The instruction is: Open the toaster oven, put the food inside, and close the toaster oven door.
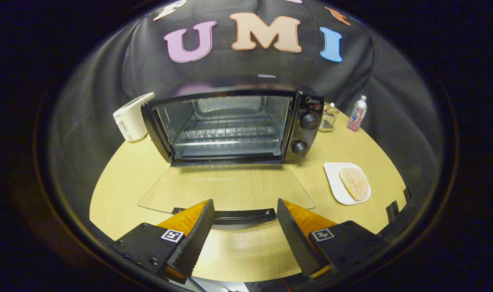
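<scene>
The fingers (244, 211) are apart and hold nothing; the bread (354, 183) on the right plate (335, 184) looks soft and light, so pinch its edge gently.

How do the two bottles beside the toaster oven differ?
The clear bottle stands right next to the oven; the labelled bottle stands further off, near the cloth wall. The clear one is squat and see-through; the labelled one is taller, slimmer and opaque. Both stand upright on the table, far beyond the open tool.
</scene>
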A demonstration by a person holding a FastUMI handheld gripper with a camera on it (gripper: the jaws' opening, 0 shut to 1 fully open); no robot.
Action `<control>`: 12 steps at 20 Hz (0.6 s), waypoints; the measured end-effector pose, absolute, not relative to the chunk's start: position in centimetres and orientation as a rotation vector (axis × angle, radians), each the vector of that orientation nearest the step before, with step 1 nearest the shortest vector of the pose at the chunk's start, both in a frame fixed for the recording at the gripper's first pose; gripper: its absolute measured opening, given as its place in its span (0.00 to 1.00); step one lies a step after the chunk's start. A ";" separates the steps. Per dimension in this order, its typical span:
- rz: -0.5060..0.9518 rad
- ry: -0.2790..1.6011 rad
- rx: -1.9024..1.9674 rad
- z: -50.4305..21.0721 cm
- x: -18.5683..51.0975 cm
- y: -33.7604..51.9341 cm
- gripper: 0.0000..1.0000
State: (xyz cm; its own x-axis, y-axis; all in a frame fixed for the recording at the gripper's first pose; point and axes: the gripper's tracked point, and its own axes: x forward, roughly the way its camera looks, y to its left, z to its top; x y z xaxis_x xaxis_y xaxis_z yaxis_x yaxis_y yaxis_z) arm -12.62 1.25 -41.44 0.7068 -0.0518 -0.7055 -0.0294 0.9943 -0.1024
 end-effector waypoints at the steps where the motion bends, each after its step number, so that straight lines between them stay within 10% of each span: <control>1: -0.007 0.803 -0.103 -42.1 -12.6 1.3 0.98; 12: -0.098 0.747 -0.115 -39.3 -9.6 -4.1 0.98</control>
